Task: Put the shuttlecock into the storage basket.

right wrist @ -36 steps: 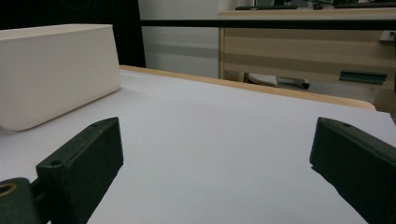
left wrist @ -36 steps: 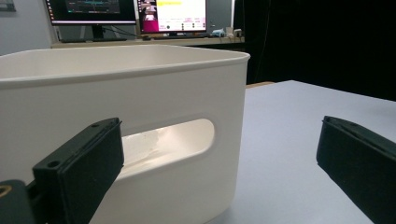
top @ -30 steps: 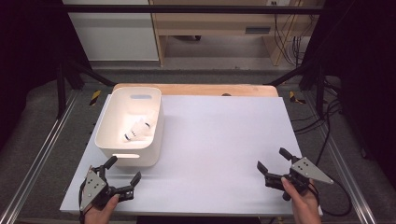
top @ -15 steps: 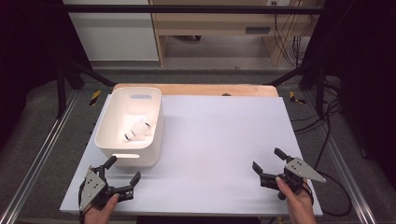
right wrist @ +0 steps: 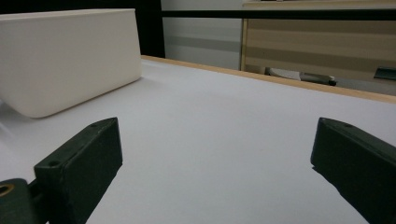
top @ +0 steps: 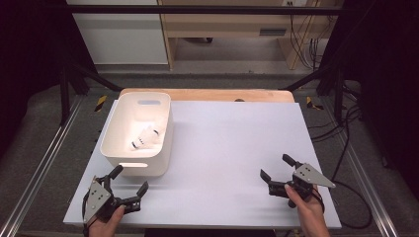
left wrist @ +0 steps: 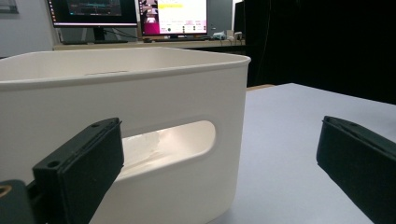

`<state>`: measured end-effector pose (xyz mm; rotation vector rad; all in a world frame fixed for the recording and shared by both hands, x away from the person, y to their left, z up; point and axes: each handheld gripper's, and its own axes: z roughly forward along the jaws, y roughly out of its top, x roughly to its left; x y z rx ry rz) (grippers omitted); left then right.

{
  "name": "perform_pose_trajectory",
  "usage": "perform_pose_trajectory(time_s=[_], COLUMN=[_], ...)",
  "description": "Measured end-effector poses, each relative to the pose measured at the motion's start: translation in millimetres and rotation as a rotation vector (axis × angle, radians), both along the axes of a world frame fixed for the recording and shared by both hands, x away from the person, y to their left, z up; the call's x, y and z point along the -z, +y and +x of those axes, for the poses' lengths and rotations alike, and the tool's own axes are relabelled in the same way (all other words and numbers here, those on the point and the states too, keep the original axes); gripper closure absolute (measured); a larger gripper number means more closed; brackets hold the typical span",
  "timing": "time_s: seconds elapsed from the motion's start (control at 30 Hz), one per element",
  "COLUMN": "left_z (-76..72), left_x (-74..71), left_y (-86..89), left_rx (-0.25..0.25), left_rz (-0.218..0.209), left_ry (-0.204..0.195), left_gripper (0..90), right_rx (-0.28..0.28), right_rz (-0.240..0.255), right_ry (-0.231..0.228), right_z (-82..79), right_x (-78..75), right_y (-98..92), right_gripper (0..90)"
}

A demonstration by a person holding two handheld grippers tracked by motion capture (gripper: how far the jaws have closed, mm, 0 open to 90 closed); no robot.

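White plastic forms the bin point(top: 118, 148) that stands on the left part of the table point(top: 232, 148), its long side running away from the person, and a white shuttlecock point(top: 145, 138) with a dark band is seen lying on its floor, tipped on its side. The left gripper point(top: 129, 188) is held low at the near left corner of the table, just in front of the bin's near wall, and its jaws are spread wide with nothing between them; in the left gripper view point(left wrist: 219, 172) the handle slot point(left wrist: 163, 147) cut in that wall is framed between the two black jaws, which suggests that the gripper is lined up either to take the bin by its near wall or to rise over the rim toward the shuttlecock. The right gripper point(top: 278, 168) is held near the table's near right edge, well apart from the bin, also gaping and empty; in the right gripper view point(right wrist: 215, 172) bare table and a far corner of the bin point(right wrist: 70, 56) are seen. It is judged to be kept aside so that the middle of the table is left free. No contact with the bin is visible.
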<state>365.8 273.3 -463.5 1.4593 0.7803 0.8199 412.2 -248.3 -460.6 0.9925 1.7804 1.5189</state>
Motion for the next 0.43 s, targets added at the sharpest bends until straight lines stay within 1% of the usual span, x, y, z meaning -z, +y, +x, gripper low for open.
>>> perform_pose_trajectory(time_s=[0.13,0.2,0.23,0.27,0.33,0.43], left_z=[-0.6,-1.4,-1.9,-2.6,-4.0,-5.6], left_x=[0.1,0.7,0.7,0.8,0.6,0.0], left_y=[1.1,1.3,1.4,1.6,2.0,4.4], left_rx=[-0.004,-0.013,-0.019,-0.025,-0.035,-0.052], left_rz=[-0.004,-0.006,-0.003,-0.002,-0.002,-0.010], left_ry=[-0.009,-0.017,-0.020,-0.022,-0.025,-0.023], left_gripper=[0.7,0.7,0.8,0.8,0.8,0.8], right_rx=[-0.009,-0.010,-0.012,-0.016,-0.006,0.009], right_rz=[-0.014,0.007,0.004,-0.005,-0.015,-0.056], right_ry=[-0.014,-0.004,0.014,0.014,0.018,0.009], right_z=[5.6,7.0,7.7,8.2,7.2,4.3], right_x=[0.8,1.4,2.2,3.2,5.2,8.6], right_y=[5.1,5.9,6.2,5.7,3.6,-2.8], right_gripper=[2.8,3.0,3.1,3.0,3.1,3.1])
